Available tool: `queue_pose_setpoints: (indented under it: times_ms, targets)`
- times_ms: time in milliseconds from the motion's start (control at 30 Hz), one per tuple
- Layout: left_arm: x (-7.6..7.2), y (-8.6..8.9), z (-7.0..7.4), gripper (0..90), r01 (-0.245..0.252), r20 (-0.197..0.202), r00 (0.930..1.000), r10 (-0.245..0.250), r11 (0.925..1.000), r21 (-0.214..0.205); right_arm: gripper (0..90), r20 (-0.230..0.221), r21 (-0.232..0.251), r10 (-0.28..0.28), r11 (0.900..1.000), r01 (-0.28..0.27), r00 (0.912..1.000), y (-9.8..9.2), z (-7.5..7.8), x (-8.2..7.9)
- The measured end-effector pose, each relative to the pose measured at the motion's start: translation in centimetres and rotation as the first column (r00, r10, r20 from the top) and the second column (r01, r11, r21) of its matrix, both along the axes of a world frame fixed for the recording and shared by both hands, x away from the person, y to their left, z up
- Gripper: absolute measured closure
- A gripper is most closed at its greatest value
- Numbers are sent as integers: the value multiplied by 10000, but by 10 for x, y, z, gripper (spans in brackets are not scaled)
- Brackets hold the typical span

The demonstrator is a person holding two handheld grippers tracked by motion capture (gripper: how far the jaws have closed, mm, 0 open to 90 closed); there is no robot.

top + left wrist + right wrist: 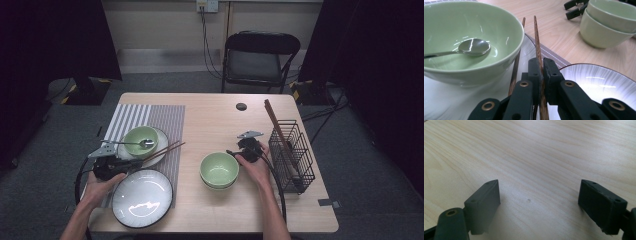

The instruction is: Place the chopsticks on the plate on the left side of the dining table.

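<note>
A pair of brown wooden chopsticks [165,150] rests across the rim of a white plate [161,136] on the striped placemat [150,116]. On that plate stands a green bowl [140,140] holding a metal spoon [131,143]. My left gripper [127,163] is at the chopsticks' near end. In the left gripper view it [542,63] is shut on the right chopstick [537,37]. The other chopstick [515,70] lies loose against the bowl [474,27]. My right gripper [233,152] is open just behind two stacked green bowls [219,170], with bare wood between its jaws [539,202].
A dark-rimmed white plate [142,197] sits at the front left, right of my left hand. A black wire basket [292,155] with more chopsticks stands at the right edge. A black folding chair [260,55] is beyond the table. The wooden table [215,115] has free room at its middle back.
</note>
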State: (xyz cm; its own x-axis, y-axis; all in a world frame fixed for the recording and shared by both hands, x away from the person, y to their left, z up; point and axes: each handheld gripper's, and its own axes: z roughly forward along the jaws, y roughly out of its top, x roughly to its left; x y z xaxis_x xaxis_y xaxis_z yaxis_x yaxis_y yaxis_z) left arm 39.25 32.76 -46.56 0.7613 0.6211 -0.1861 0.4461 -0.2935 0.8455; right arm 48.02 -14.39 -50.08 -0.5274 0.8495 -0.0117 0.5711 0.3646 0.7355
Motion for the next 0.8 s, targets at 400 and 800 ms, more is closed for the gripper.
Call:
queue_pose_setpoints:
  times_ms: [400, 800]
  targets:
    - [2, -3, -10, 851, -134, -70, 9999, 138, 9983, 571, 170, -1, 1, -1, 10000, 1, 10000, 0, 0, 0]
    - [4, -6, -11, 848, -252, -68, 9996, 258, 9964, 807, 170, -1, 2, -1, 10000, 1, 10000, 0, 0, 0]
